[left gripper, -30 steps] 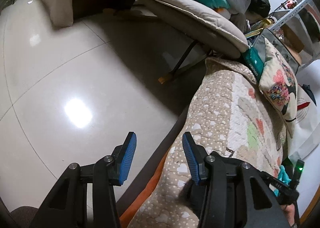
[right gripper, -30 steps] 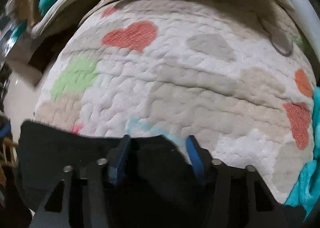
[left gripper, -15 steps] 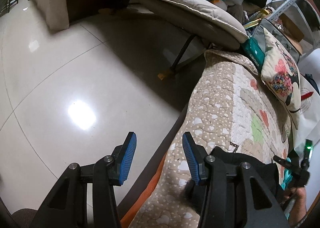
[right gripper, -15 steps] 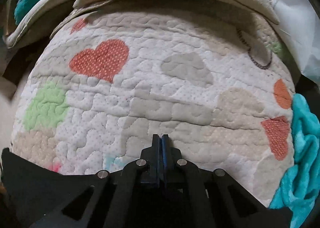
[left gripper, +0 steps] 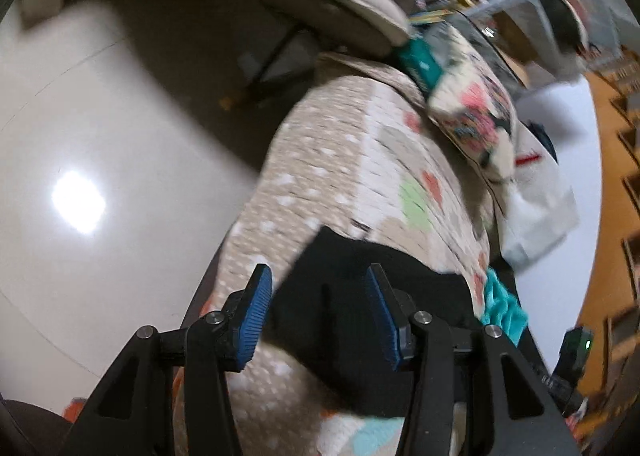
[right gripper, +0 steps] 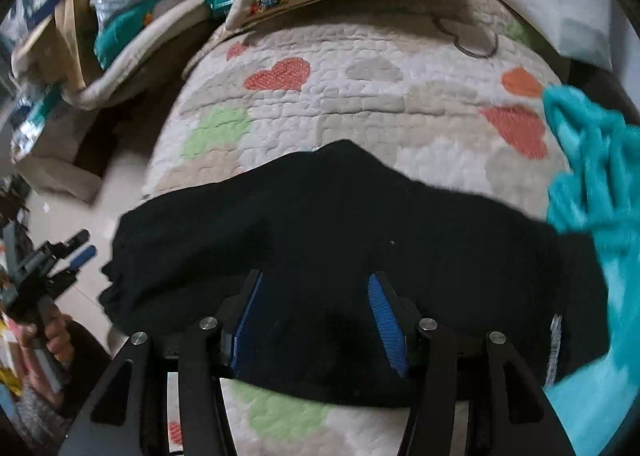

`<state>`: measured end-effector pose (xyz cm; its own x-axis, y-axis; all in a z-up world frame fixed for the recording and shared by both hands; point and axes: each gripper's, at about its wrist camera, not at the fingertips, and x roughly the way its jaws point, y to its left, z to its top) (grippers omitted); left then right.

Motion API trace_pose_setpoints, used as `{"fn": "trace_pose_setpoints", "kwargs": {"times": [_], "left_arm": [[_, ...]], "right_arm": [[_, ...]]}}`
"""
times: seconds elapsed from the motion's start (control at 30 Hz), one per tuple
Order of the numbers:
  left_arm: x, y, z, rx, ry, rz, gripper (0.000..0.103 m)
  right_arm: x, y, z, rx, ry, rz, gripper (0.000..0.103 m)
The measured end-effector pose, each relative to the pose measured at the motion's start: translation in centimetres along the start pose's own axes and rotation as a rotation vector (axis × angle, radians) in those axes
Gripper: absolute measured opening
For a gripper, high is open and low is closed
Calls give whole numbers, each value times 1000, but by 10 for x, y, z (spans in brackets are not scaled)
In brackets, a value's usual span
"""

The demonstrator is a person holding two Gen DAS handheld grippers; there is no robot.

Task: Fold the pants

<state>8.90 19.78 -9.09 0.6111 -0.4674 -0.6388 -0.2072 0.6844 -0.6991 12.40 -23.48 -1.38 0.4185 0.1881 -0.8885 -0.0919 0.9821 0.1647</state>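
Both grippers, left gripper (left gripper: 318, 310) & right gripper (right gripper: 314, 316), spread apart over black pants (right gripper: 340, 215) on quilt (right gripper: 360, 95).

The left gripper (left gripper: 318, 308) has its jaws spread wide, blue pads (left gripper: 256, 316) facing each other with nothing between them. The right gripper (right gripper: 316, 316) is likewise spread apart and grips nothing. The person's left hand (right gripper: 56, 340) grasps the left gripper's handle.

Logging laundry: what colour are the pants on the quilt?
Plain black pants, clearest in the right wrist view.
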Motion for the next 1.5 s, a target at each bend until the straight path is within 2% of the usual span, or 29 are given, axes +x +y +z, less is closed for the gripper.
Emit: {"fn": "trace_pose_setpoints", "kwargs": {"times": [0.07,0.2,0.3,0.33,0.37,0.4,0.6,0.73,0.8,0.83,0.9,1.0,1.13,1.23,1.27,1.37,1.4,1.43,1.47,1.5], "left_arm": [[4,-14,-8,70,28,32,54],[29,-33,-24,136,144,60,54],[40,-52,-40,240,161,119,52],[43,-58,-46,285,164,147,47],[48,-65,-53,334,178,181,18],[51,-67,-57,361,193,203,12],[43,-69,-43,387,148,247,8],[38,-68,-25,402,122,295,8],[46,-65,-18,409,151,324,10],[53,-62,-17,415,195,338,13],[61,-57,-19,420,264,363,29],[50,-48,-15,366,268,353,39],[26,-42,-6,277,231,286,39],[10,-44,-1,273,150,338,39],[5,-44,1,270,126,343,39],[-1,-40,8,219,93,326,39],[-1,-39,10,201,89,320,39],[0,-40,12,187,85,314,39],[0,-40,12,185,84,311,39],[4,-43,13,187,82,311,39]], "right_arm": [[-9,-4,-7,14,-17,-2,58],[-29,-18,-10,42,-54,-18,58],[-46,-32,-13,76,-87,-30,58],[-50,-36,-14,88,-97,-33,58],[-55,-42,-16,100,-108,-36,58],[-58,-46,-17,109,-114,-40,58],[-71,-61,-22,134,-143,-51,58],[-77,-71,-24,150,-159,-56,58],[-80,-79,-25,168,-162,-62,58],[-81,-83,-26,176,-162,-64,58],[-81,-95,-26,203,-153,-74,58],[-77,-120,-23,243,-121,-120,58],[-68,-158,-22,316,-79,-151,61],[-57,-177,-23,343,-49,-215,64],[-51,-181,-24,340,-37,-262,67],[-32,-186,-28,324,24,-312,70],[-25,-186,-29,310,53,-317,66],[-23,-183,-29,287,74,-341,42],[-23,-182,-29,282,79,-377,34],[-25,-183,-30,295,83,-389,33]]}}
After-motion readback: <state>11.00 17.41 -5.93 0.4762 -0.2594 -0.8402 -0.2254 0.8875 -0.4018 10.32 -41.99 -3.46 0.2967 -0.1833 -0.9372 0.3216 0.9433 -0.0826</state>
